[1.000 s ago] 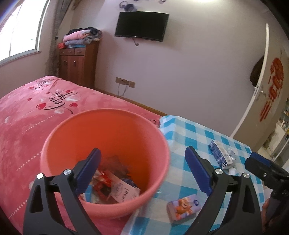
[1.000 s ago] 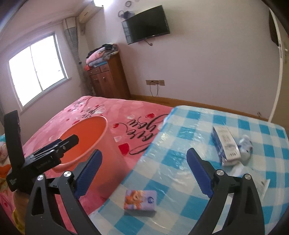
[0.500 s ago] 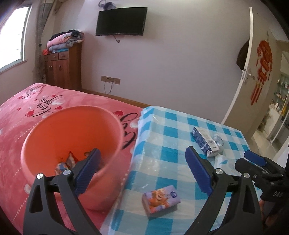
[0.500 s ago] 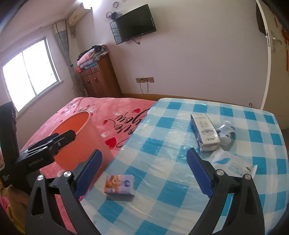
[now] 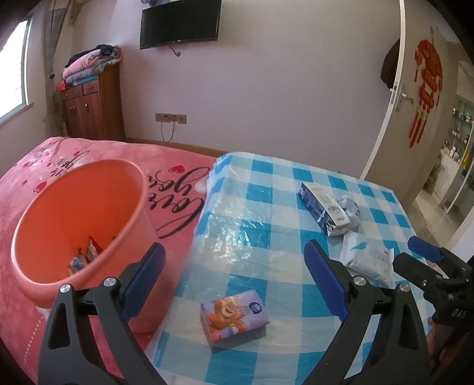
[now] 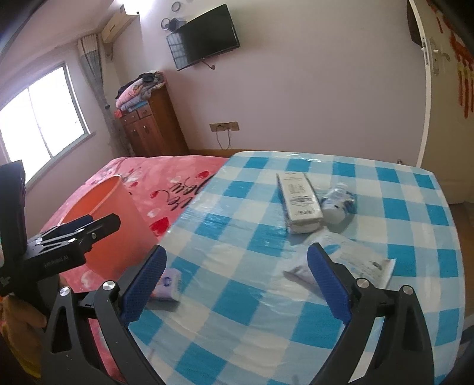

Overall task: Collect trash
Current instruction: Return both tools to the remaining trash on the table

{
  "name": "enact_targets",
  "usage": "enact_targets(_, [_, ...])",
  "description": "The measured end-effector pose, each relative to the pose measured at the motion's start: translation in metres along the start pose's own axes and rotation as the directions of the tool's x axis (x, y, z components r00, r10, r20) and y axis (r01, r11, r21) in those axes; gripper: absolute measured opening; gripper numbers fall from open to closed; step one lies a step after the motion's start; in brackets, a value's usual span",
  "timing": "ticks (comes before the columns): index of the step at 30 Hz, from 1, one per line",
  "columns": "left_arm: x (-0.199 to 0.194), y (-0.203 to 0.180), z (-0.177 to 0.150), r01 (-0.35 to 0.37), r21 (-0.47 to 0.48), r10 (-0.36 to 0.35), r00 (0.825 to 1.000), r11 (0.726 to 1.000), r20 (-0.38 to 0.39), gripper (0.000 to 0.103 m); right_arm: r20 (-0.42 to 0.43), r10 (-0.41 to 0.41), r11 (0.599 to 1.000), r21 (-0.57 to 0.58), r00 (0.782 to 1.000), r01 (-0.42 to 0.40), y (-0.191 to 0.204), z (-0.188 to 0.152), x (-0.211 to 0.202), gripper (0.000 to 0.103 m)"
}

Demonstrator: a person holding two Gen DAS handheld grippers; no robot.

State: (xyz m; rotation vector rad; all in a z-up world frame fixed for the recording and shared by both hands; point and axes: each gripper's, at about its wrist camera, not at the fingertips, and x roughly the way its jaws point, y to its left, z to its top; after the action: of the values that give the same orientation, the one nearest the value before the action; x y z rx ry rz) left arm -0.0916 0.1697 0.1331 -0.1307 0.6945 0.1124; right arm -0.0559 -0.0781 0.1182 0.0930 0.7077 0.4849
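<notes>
An orange bin (image 5: pixel 80 219) with a few wrappers inside stands on the pink bed, left of the table. A purple tissue pack (image 5: pixel 234 315) lies near the table's front edge, just below and between my left gripper's (image 5: pixel 234 281) open fingers. Farther back lie a blue-and-white carton (image 5: pixel 321 208), a crumpled wrapper (image 5: pixel 351 207) and a flat white pack (image 5: pixel 367 259). My right gripper (image 6: pixel 237 284) is open and empty above the cloth. The white pack (image 6: pixel 349 260) sits by its right finger and the carton (image 6: pixel 299 201) lies beyond. Its left finger partly hides the tissue pack (image 6: pixel 169 284).
The table wears a blue-and-white check cloth (image 5: pixel 266 189) under clear plastic. The pink bed (image 5: pixel 177 189) adjoins its left side. A wooden cabinet (image 6: pixel 151 124), a wall TV (image 5: pixel 180 25) and an open door (image 5: pixel 414 97) are behind. The right gripper's tip (image 5: pixel 429 260) shows at the left view's right edge.
The left gripper swung right, from over the bin to over the tissue pack. The right gripper moved forward over the table. Both stayed open.
</notes>
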Motion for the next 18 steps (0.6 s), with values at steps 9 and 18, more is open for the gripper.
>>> enact_targets(9, [0.028,-0.032,-0.007,0.018,0.039,-0.015,0.998,0.999,-0.065,0.095,-0.033,-0.026,0.999,0.033,0.999,0.027,-0.042,-0.012,0.007,0.095])
enact_targets(18, [0.052,-0.053,-0.020,0.062,0.060,-0.053,0.988,0.996,-0.144,0.095,-0.068,-0.051,0.994,0.097,0.996,0.057,-0.098,-0.020,0.012,0.095])
